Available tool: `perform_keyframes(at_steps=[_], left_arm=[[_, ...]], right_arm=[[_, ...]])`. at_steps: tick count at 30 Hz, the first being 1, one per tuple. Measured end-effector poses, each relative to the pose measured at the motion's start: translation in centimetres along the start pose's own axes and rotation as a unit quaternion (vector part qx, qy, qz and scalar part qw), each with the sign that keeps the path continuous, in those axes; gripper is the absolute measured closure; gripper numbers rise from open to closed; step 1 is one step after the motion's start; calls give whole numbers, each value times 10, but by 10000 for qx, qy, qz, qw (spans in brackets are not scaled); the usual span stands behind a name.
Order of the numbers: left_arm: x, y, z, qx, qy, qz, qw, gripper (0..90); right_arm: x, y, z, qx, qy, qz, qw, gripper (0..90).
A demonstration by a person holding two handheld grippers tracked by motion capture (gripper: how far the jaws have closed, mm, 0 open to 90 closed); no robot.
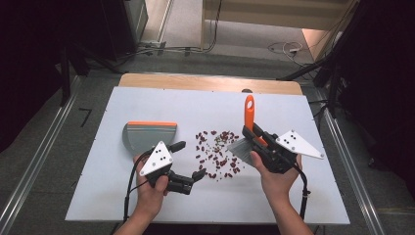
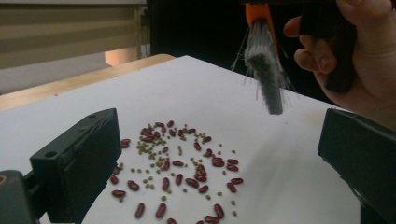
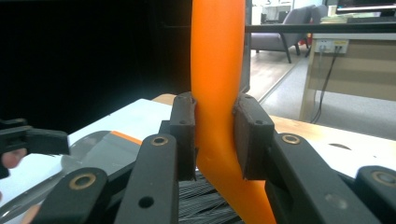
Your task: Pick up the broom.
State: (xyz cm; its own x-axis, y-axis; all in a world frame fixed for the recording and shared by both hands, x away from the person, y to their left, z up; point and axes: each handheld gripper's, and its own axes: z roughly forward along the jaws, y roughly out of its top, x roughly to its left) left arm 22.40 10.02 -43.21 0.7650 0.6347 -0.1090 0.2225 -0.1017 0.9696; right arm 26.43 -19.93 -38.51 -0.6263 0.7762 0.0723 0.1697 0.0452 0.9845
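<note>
A small brush with an orange handle [image 1: 249, 115] and grey bristles [image 1: 241, 147] is clamped in my right gripper [image 1: 259, 139], whose jaws press the handle [image 3: 217, 93] from both sides. The bristles [image 2: 267, 77] hang just above the white board at the right edge of a scatter of red beans and small green peas [image 1: 218, 152]. My left gripper [image 1: 188, 160] is open, its jaws spread wide just left of the pile [image 2: 180, 170], holding nothing. A grey dustpan with an orange rim [image 1: 149, 134] lies on the board left of the beans, behind my left hand.
The white board [image 1: 293, 196] covers a wooden table [image 1: 210, 82]. Metal rails run along both sides on the floor. Cables lie on the floor behind the table. Open board surface lies in front of and behind the bean pile.
</note>
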Motion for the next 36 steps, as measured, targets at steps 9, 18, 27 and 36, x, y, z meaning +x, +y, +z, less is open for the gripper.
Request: perform_keyframes(at_steps=[9,18,27,36], left_arm=[[-8,1,7,65,-46,-158,9998,37],[-17,1,14,152,-27,-140,9998,145],[-23,1,20,205,-132,-220,9995,264],[-26,-2,26,391,-284,-296,9984,389]], right_arm=[[22,-4,8,44,266,-125,9996,700],[41,-5,11,28,482,-214,9986,701],[56,-8,12,34,666,-244,9975,701],[69,-9,13,21,821,-311,9961,701]])
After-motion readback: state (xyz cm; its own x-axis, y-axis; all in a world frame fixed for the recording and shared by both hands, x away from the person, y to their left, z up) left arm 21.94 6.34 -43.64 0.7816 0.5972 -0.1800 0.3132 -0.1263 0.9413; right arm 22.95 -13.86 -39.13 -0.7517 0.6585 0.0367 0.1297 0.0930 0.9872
